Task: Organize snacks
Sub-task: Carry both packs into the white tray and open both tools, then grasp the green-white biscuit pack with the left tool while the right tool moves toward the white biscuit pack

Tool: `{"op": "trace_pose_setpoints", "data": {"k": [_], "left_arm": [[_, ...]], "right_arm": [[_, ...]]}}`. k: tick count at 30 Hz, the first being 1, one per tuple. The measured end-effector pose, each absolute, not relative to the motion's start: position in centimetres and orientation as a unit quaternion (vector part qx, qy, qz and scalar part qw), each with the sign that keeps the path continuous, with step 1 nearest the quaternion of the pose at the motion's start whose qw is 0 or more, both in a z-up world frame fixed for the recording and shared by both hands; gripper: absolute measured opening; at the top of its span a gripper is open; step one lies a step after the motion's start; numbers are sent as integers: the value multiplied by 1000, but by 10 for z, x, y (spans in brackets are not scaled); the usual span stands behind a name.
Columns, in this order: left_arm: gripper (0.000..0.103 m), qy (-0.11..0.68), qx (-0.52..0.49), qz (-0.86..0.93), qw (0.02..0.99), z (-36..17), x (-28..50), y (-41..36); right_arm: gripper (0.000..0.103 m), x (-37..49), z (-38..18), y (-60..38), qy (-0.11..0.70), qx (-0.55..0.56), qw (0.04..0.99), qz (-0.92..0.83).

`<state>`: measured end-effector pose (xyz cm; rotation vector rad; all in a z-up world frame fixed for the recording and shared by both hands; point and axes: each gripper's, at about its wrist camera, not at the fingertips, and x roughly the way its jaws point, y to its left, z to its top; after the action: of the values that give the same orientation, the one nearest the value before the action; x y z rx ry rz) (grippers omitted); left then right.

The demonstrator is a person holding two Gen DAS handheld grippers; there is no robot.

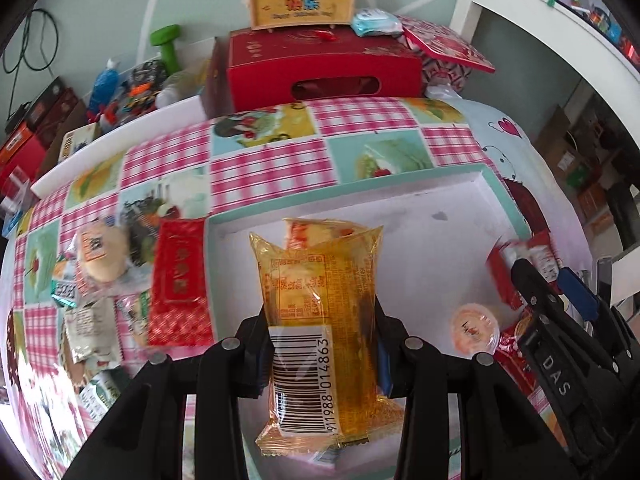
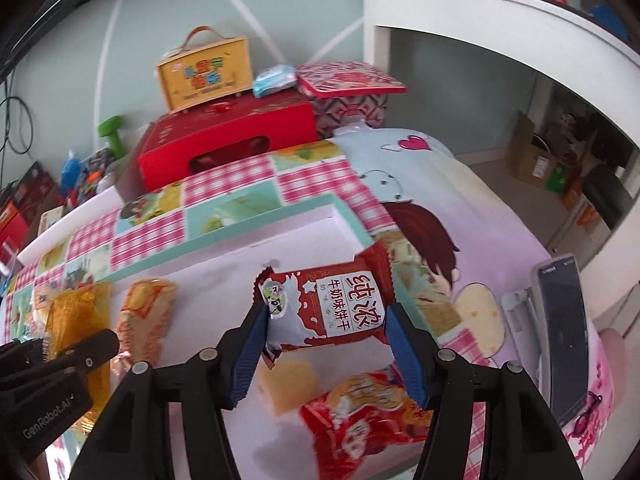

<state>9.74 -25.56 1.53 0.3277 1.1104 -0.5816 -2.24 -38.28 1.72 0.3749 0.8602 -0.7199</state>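
The left gripper (image 1: pixel 320 344) tilts steeply down at centre frame, clamped on an amber see-through snack packet (image 1: pixel 320 312) — barcode label facing the camera — above the white, teal-rimmed tray (image 1: pixel 440 240). The right gripper (image 2: pixel 326 334), also angled down, pinches a red-and-white biscuit packet (image 2: pixel 332 304) between its blue pads (image 2: pixel 404 356), at centre frame over the tray's right edge on the checked surface (image 2: pixel 224 184).

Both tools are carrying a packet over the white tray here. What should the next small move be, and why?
Probably lower both and release. The left tool is shut on the amber packet and the right tool on the red biscuit packet, both over the tray, whose white floor has bare room beside the packets already inside.
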Motion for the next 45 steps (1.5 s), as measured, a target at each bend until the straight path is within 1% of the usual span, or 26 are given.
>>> {"op": "trace_pose_setpoints", "data": {"k": [7,8,9,10,11,15,18,19,20,22,26,28,29,30,37,45], "left_arm": [[42,517,163,-282,792,8,99,-288],[43,520,156,-286,789,7,100,-290],[45,524,152,-288,787,6,100,-291],[54,527,152,-287,785,4,101,-292],[61,529,152,-284,785,3,101,-293],[63,534,145,-277,786,1,101,-288],[68,533,147,-266,790,6,101,-281],[72,532,146,-264,792,8,101,-278],[78,528,142,-262,795,11,102,-273],[85,522,136,-251,804,16,104,-263],[86,521,127,-218,815,16,112,-240],[89,522,123,-200,820,13,117,-228],[94,523,122,-188,822,11,119,-221],[96,523,119,-184,823,9,121,-216],[96,544,109,-159,817,-6,130,-191],[96,554,113,-134,814,-8,129,-164]], "right_arm": [[62,-24,14,-391,403,187,829,-340],[62,-24,13,-391,404,186,828,-341],[62,-23,13,-391,405,186,828,-340],[62,-23,12,-392,407,186,828,-339],[62,-23,12,-392,409,186,827,-337],[63,-22,10,-390,420,180,822,-339],[63,-22,10,-390,425,182,820,-338],[64,-22,10,-390,427,182,819,-338],[65,-22,11,-389,428,182,818,-338],[73,-22,11,-388,432,182,818,-334],[83,-17,8,-384,439,180,820,-319],[101,-15,6,-383,444,183,819,-314],[103,-14,5,-381,446,181,819,-312],[103,-13,5,-380,447,178,820,-310],[103,-6,5,-371,458,170,820,-298],[103,0,7,-352,474,169,815,-287]]}}
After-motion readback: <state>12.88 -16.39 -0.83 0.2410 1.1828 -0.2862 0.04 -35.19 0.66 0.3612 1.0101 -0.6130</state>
